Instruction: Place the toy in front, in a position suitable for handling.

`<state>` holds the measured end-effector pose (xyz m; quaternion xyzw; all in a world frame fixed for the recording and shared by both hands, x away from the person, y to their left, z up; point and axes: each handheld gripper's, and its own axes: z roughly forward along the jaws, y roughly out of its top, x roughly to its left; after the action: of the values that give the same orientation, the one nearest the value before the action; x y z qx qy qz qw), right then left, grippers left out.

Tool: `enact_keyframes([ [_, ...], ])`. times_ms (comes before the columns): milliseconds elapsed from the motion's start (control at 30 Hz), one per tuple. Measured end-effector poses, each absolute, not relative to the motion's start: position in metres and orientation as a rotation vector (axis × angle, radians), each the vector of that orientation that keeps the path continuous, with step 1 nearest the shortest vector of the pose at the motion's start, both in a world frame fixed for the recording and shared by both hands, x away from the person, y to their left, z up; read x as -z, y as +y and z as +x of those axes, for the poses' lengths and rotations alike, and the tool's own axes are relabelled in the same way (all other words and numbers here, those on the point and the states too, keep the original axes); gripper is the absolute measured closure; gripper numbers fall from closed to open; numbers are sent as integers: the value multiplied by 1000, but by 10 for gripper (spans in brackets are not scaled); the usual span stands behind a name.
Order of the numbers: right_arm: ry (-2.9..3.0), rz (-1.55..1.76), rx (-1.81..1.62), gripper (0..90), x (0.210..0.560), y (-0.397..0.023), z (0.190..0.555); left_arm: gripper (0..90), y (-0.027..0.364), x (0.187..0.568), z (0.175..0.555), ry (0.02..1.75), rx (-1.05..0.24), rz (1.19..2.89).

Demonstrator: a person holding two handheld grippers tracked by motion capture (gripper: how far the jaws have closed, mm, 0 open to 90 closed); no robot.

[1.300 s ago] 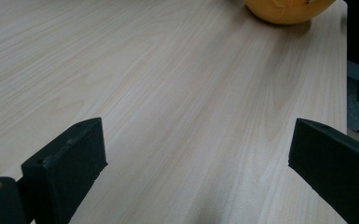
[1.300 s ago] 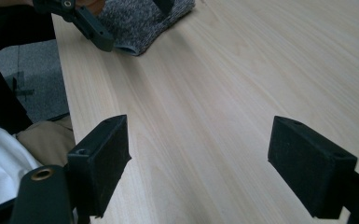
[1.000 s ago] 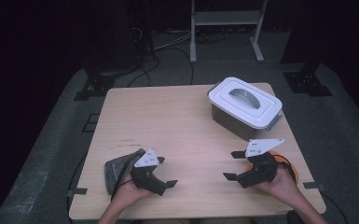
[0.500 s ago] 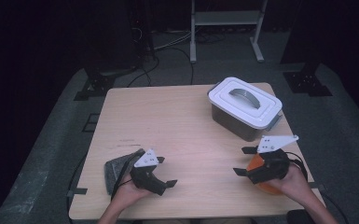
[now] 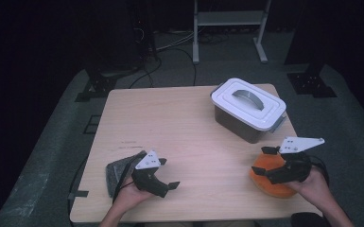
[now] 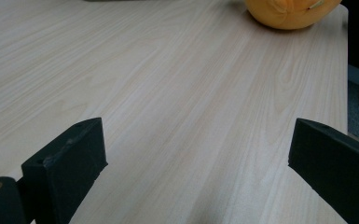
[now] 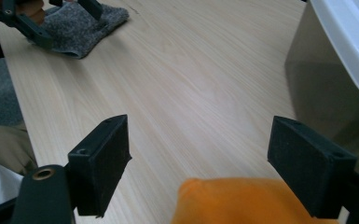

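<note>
Room: dark floor with cables and a metal stand behind a pale wooden table (image 5: 170,127).
Table: light wood grain, bare across its middle; things sit near its right edge and its near left corner.
Orange cushion: a soft orange cushion (image 5: 270,178) lies by the near right corner of the table, close to the right edge; in the right gripper view its top (image 7: 242,201) shows low between the jaws, and in the left gripper view it (image 6: 289,11) sits far off at the table's edge.
Right tongs: the right tongs (image 5: 264,162) hang just over the orange cushion, jaws spread wide, one to each side of the cushion's top; from these views I cannot tell whether they touch it. The grey plate on top points toward the right edge.
Left tongs: the left tongs (image 5: 168,173) rest near the near left corner of the table, jaws spread wide with bare wood between them, holding nothing.
Grey cloth: a grey felt cloth (image 5: 118,169) lies flat at the near left corner, just beside the left tongs and partly under the hand that holds them; the right gripper view shows it (image 7: 81,25) across the table.
Box: a grey box with a white lid (image 5: 248,108) and a curved handle stands toward the far right corner of the table, lid on, well apart from the cloth and near the cushion.
</note>
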<state>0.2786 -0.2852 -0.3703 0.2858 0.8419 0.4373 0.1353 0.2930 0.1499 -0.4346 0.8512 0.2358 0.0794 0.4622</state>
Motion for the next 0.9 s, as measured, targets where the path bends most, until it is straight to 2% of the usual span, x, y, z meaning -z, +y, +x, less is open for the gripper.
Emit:
enact_keyframes([
  [567,2376,936,-1221,224,385,-321,275,33,150,435,294,581,-194,2094],
  [900,2340,986,-1216,305,398,-339,272,33,149,435,293,579,-195,2095],
])
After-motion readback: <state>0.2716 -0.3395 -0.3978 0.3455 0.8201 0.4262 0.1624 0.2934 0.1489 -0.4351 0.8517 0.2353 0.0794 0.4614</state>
